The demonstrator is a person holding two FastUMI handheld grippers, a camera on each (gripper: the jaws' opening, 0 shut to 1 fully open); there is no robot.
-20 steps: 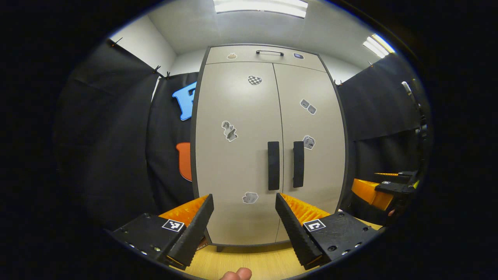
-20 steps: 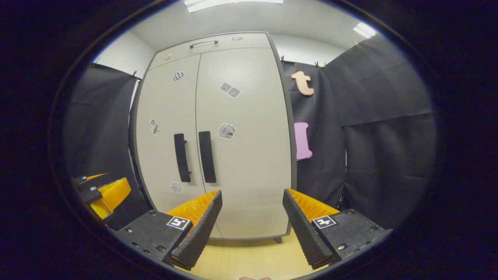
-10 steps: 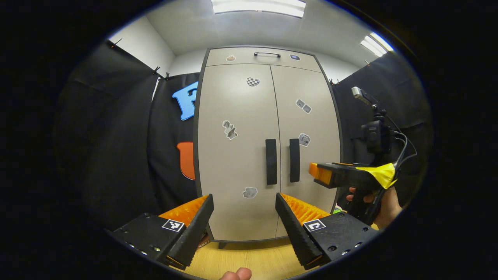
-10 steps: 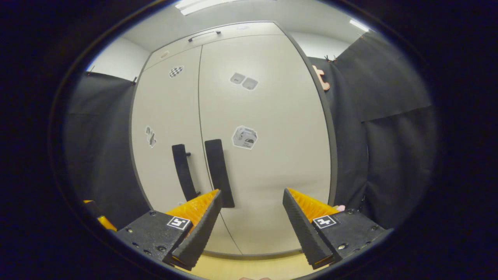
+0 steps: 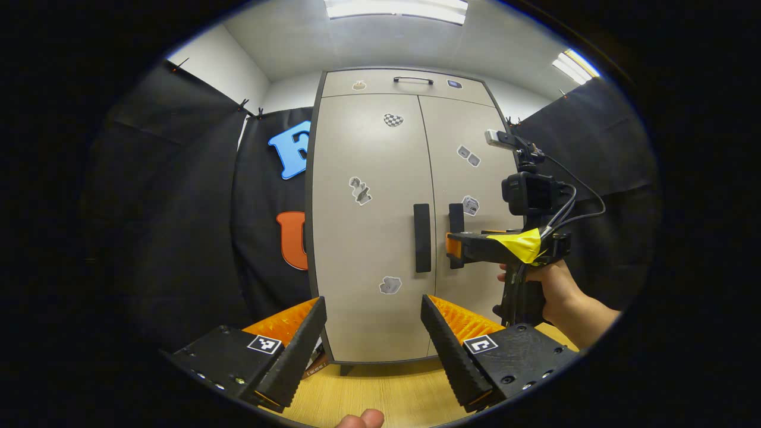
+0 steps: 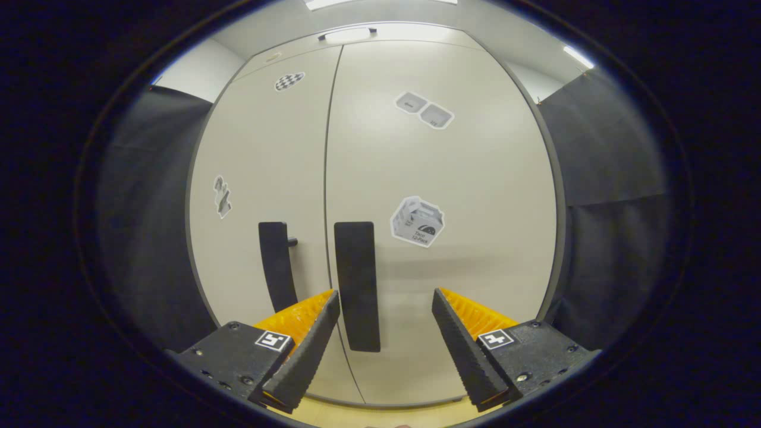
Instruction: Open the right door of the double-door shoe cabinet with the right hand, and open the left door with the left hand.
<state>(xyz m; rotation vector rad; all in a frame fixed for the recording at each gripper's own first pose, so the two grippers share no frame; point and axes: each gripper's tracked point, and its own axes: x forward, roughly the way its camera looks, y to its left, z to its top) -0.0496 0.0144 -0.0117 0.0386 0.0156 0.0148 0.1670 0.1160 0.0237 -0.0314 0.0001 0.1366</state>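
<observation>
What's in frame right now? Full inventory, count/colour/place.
shoe cabinet: 1, beige with dark edges, centre, standing on the floor, both doors shut
door handles: 2, black, vertical, either side of the centre seam: left door handle, right door handle
top handle: 1, dark, on the panel above the doors
stickers: several, grey and white, scattered over the doors and top panel
floor: light wood, under the cabinet
ceiling lights: 2, white, overhead
left gripper: open, held back from the cabinet
right gripper: open, close to the right door handle, no contact visible
hand: 1, holding the right gripper's grip
</observation>
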